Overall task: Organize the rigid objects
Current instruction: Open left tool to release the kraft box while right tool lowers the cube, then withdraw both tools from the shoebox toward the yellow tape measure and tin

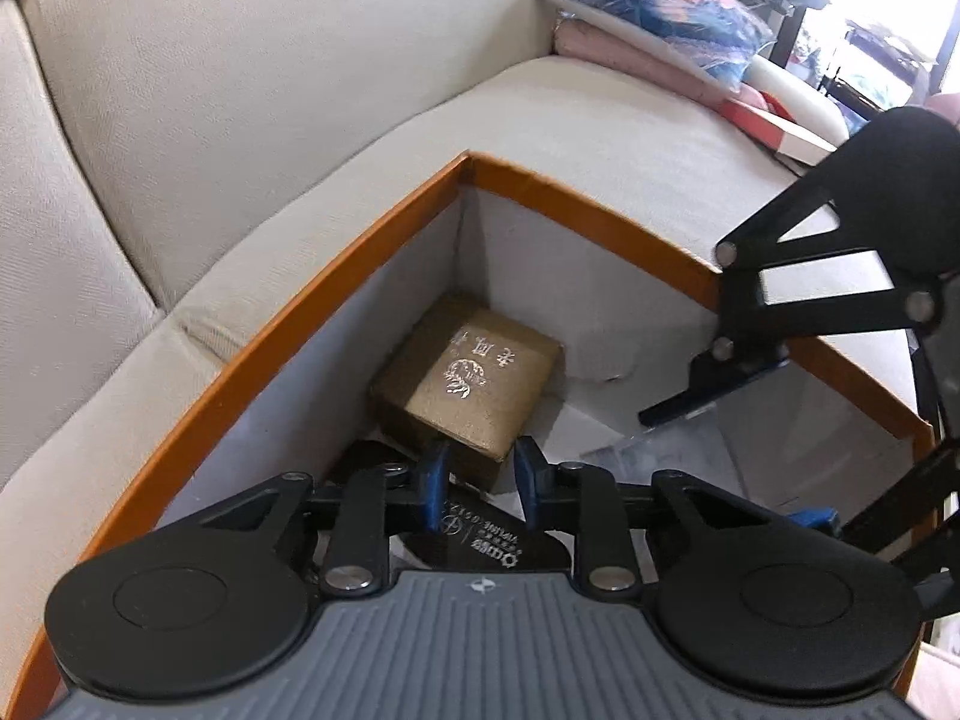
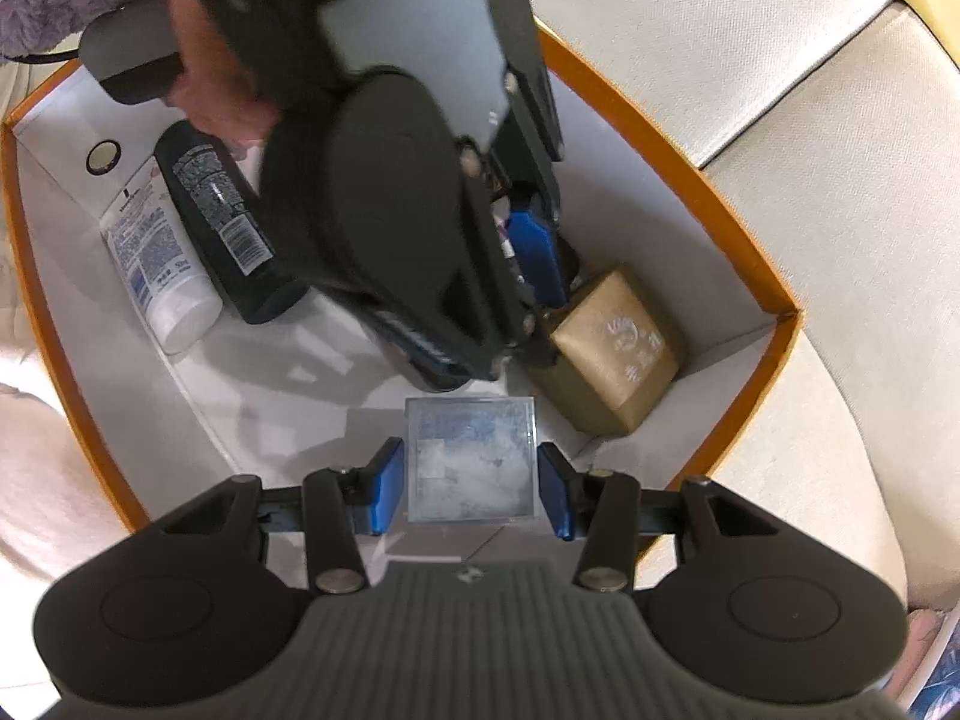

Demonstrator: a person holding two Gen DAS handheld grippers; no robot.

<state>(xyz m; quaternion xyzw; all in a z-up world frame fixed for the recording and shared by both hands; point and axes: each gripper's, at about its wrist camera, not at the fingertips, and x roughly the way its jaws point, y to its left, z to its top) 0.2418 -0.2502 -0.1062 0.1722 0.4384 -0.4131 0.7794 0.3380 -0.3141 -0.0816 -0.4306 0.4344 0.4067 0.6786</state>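
Gold-brown box [image 1: 471, 387] sits in the orange tray's [image 1: 600, 210] corner, left tongs [image 1: 477, 474] spread around its near end, so they should clench squarely while right tongs [image 2: 471, 495], released, flank the clear case [image 2: 471, 459].

Home living room: cream fabric sofa [image 1: 252, 90] filled the view, folded bedding and blue pillow [image 1: 666, 6] piled at its far end, bright window [image 1: 882, 18] beyond

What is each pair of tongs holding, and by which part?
Neither holds anything: the left tongs straddle the brown box's near corner, and the right tongs flank the clear case's sides, gaps showing.
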